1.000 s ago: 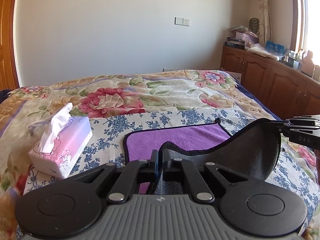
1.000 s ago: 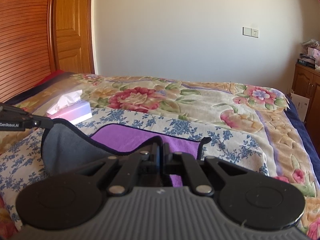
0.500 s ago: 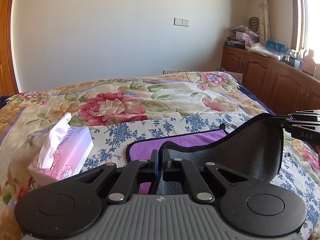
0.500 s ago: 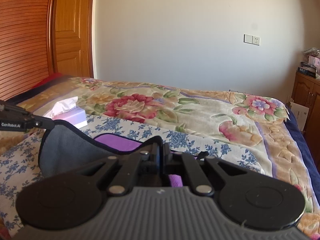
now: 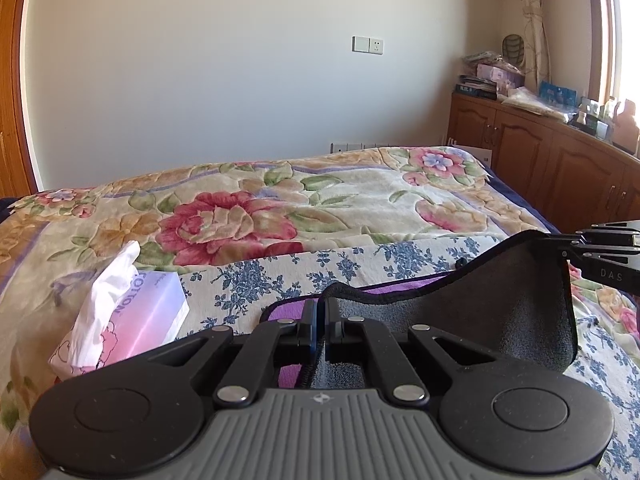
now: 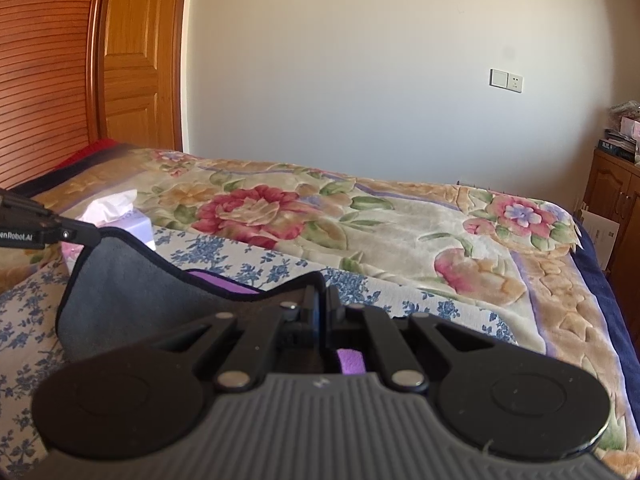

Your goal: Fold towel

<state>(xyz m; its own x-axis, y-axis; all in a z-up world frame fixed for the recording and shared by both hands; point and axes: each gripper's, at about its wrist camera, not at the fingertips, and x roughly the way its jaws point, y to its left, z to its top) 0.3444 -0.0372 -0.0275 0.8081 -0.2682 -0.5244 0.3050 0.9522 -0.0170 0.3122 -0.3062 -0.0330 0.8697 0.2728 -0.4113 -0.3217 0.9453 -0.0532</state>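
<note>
tissue box sits near the left edge of the bed, just beside the blue-flowered sheet, out of the fold path. left gripper has its tongs closed on one near corner of the towel; right gripper has its tongs closed on the other near corner. the same right gripper shows at the right edge of the left view, tips pinching the towel hem. both corners are raised off the sheet, so the near edge hangs between them in a sag with the grey underside facing the cameras. likely held this way to carry the near edge over to the far edge for a first fold in half. the purple top side stays flat on the blue-flowered sheet, at the near middle of the bed. fold looks started, not laid down yet.

hidden: most of the purple face is behind the lifted flap and gripper bodies; the far towel edge barely shows, far corners unclear. contact pads are covered by cloth. hands not in view. cabinet at the right is cut off by the frame.
</note>
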